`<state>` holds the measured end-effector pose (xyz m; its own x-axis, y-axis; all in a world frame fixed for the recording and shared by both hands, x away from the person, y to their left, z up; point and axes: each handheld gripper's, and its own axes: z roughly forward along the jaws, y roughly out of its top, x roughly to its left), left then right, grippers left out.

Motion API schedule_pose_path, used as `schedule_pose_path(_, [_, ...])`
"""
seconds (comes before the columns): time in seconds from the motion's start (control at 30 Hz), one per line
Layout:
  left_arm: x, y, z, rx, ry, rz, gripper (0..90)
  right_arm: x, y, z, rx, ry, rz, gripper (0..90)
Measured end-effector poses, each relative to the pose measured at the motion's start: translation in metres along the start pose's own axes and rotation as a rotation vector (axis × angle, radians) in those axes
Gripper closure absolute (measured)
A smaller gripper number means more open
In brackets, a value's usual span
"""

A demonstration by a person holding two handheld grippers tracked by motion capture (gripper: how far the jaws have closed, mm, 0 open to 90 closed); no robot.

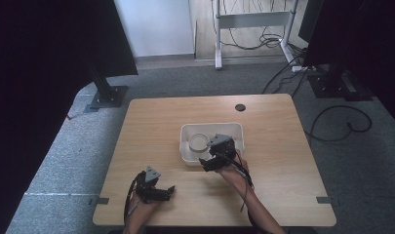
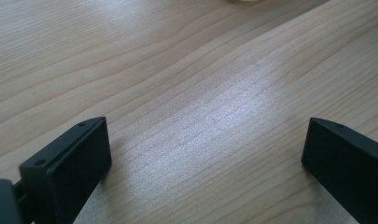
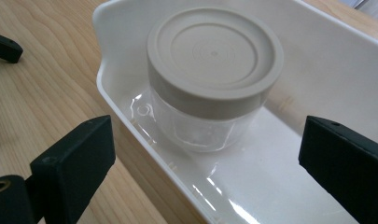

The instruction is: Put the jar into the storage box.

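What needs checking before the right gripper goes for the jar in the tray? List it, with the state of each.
1. Right gripper jaws spread wider than the jar: ok, both jaws stand apart with nothing between them.
2. Jar upright with its lid on: ok.
3. Jar inside the white tray: ok, it stands near one end wall.
4. Room for a jaw between jar and tray wall: cannot tell, the gap on the near side looks tight.
5. Left gripper out of the way: ok, it rests open over bare table, apart from the tray.
6. Lid screwed tight: cannot tell.
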<state>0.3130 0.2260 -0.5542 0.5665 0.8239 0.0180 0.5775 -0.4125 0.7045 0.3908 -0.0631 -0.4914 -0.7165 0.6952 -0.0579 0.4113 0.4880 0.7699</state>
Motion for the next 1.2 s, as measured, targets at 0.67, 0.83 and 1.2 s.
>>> schedule_pose_path(0.67, [0.000,0.000,0.000,0.001,0.001,0.003,1.0,-0.004,-0.018,-0.015,-0.001,0.009,0.016,3.5])
schedule_pose_path(0.83, [0.000,0.000,0.000,0.000,0.001,0.002,1.0,-0.006,-0.023,-0.019,-0.001,0.009,0.018,3.5])
schedule_pose_path(1.2, [0.000,0.000,0.000,0.002,0.000,0.003,1.0,-0.008,-0.030,-0.028,-0.006,0.001,0.023,3.5])
